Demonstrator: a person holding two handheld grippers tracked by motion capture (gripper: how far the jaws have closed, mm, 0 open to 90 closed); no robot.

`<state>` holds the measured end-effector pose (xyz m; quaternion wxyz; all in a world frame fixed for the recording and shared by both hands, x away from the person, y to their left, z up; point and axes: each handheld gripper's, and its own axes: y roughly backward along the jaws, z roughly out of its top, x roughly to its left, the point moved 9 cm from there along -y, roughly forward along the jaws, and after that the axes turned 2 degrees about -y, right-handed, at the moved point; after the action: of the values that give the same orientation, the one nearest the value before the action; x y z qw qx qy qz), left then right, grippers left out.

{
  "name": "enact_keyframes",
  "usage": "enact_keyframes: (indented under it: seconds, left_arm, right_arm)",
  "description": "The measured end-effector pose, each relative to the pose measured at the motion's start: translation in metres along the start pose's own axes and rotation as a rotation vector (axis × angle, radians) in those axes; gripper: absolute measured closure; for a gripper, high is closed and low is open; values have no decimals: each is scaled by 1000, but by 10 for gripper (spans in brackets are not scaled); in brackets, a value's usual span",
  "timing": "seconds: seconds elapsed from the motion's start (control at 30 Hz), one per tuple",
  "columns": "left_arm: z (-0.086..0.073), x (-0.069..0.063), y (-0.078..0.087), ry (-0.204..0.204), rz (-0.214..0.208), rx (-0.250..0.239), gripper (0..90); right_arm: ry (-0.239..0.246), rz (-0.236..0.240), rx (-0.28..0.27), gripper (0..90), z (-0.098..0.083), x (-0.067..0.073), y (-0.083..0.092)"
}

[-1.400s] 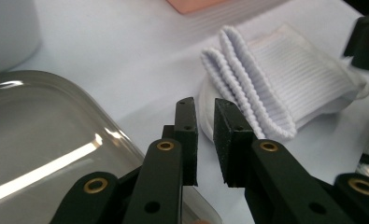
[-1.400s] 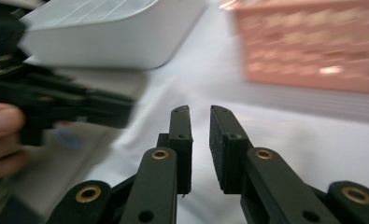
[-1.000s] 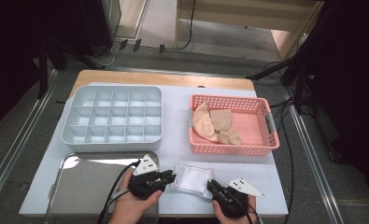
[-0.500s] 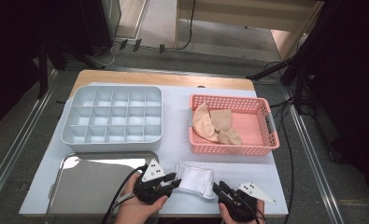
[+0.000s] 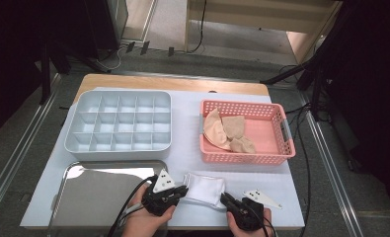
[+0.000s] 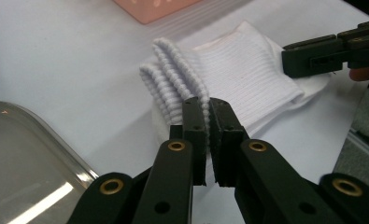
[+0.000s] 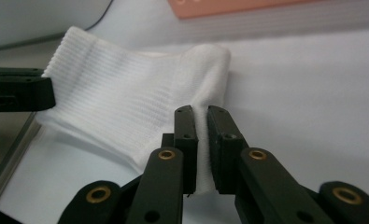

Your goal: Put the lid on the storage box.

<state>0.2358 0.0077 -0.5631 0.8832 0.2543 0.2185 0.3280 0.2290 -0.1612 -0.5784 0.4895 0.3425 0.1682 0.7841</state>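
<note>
A folded white sock (image 5: pixel 205 188) lies on the white mat near the table's front edge. My left gripper (image 5: pixel 182 191) is at the sock's left end. Its jaws have just been closing and are now shut on the ribbed cuff (image 6: pixel 182 79), pinching the edge between the pads. My right gripper (image 5: pixel 224 199) is at the right end, and its jaws have also just been closing and are now clamped on the sock's edge (image 7: pixel 202 116). Each gripper view also shows the other gripper: the right one (image 6: pixel 331 51) and the left one (image 7: pixel 16 95), each at the sock's far end.
A grey compartment tray (image 5: pixel 118 148) stands at the back left. A pink basket (image 5: pixel 247 159) with beige cloths (image 5: pixel 227 131) is at the back right. A metal tray (image 5: pixel 98 190) lies just left of my left gripper. The table's front edge is right under both hands.
My left gripper has slid slightly right, up to the sock's left end. My right gripper has shifted only a little. The sock lies where it was.
</note>
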Motion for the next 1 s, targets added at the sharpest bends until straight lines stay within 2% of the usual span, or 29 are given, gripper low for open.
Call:
enact_keyframes:
  seconds: [0.1,0.17,0.23,0.33,0.5,0.67,0.8,0.87,1.0]
  left_arm:
    - [3,1,5,25,-22,-18,876]
    - [2,0,3,40,-49,0,875]
    - [-3,-3,-3,43,-62,21,874]
    - [-6,-6,-9,44,-66,34,868]
    - [-5,-5,-8,57,-86,31,862]
    - [-6,-6,-8,54,-82,34,843]
    - [-2,-6,-6,64,-72,11,717]
    - [1,-6,-4,73,-66,-9,688]
    - [13,-4,3,78,-42,-85,623]
  right_arm:
    - [36,-29,-47,848,12,-2,6]
    - [48,-51,-63,849,16,-5,9]
    - [54,-61,-53,849,15,-9,7]
    - [34,-65,-11,847,6,-15,0]
    - [29,-57,-22,844,8,-16,2]
    - [36,-55,-21,821,7,-16,1]
    - [24,-51,-78,690,10,-16,11]
    - [16,-45,-106,635,12,-16,18]
    - [-6,-29,-87,577,9,-18,18]
